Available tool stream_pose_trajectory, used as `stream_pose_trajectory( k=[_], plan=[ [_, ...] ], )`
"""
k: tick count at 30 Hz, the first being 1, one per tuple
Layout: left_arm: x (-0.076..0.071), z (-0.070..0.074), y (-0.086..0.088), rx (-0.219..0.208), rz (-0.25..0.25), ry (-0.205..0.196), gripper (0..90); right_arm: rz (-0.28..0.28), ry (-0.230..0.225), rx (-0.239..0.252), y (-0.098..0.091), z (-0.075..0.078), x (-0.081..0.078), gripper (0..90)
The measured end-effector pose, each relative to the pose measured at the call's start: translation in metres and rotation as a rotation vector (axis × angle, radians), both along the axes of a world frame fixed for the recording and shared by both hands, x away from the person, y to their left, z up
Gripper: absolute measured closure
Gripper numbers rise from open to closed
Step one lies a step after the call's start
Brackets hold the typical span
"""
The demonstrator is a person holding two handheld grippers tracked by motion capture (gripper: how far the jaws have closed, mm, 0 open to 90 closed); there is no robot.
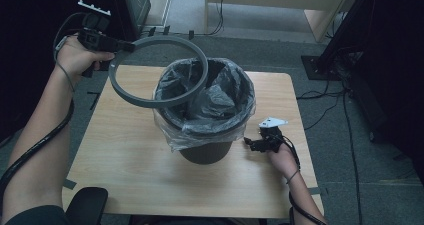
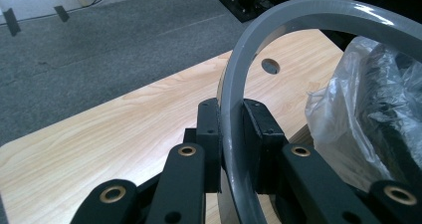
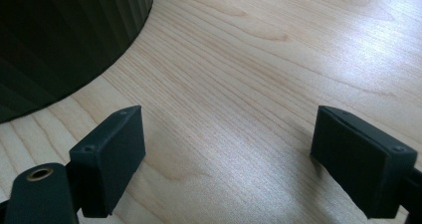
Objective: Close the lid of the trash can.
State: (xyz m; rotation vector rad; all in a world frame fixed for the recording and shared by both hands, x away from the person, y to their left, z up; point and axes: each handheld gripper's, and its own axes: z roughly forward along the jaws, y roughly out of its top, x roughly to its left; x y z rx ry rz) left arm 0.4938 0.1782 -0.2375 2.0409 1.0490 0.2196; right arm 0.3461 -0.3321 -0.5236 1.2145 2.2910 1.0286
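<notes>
The left gripper [image 1: 131, 47] is clamped on the grey ring [image 1: 150, 101], and in the left gripper view you can see it plainly: the two black jaws press on either side of the ring's [image 2: 234, 109] thin band, one pad on the inner face, one on the outer, nothing loose about it. From the high view the ring hangs in the air, tilted, its near-left edge out over the wooden table [image 1: 125, 170] and its far-right arc reaching across the mouth of the bin [image 1: 207, 152]. It overlaps the bin's left half but does not sit on the rim; whether it brushes the bag I cannot tell. The bin stands upright near the middle of the table, a dark ribbed body with a clear plastic bag [image 1: 240, 102] lining it, the bag's edge folded out and down over the rim in loose crumples. In the left gripper view that bag [image 2: 343, 114] shows just to the right of the ring. Over on the other side, the right gripper [image 1: 248, 142] sits low at the table's right, just beside the bin's base, jaws spread wide with only bare wood between them. The right gripper view shows the pads well apart and the bin's [image 3: 64, 40] ribbed wall close at upper left, not touched.
</notes>
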Motion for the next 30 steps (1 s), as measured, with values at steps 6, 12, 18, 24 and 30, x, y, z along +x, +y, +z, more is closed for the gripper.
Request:
stream_pose_trajectory(
  k=[6, 12, 18, 24, 30],
  plan=[
    [0.001, 0.001, -0.011, -0.008, -0.024, 0.001, 78.7, 0.001, 0.0, 0.0, 0.0, 0.0, 0.0, 13.1],
    [0.001, 0.0, -0.024, -0.006, -0.057, 0.001, 78.6, 0.001, 0.0, 0.0, 0.0, 0.0, 0.0, 13.1],
    [0.002, 0.0, -0.034, -0.022, -0.078, 0.002, 78.6, 0.002, 0.0, 0.0, 0.0, 0.0, 0.0, 13.1],
    [0.003, -0.002, -0.046, -0.018, -0.102, 0.003, 78.6, 0.002, 0.0, 0.0, 0.0, 0.0, 0.0, 13.1],
    [0.002, -0.004, -0.059, -0.024, -0.131, 0.006, 78.6, 0.002, 0.0, 0.0, 0.0, 0.0, 0.0, 13.1]
  ],
)
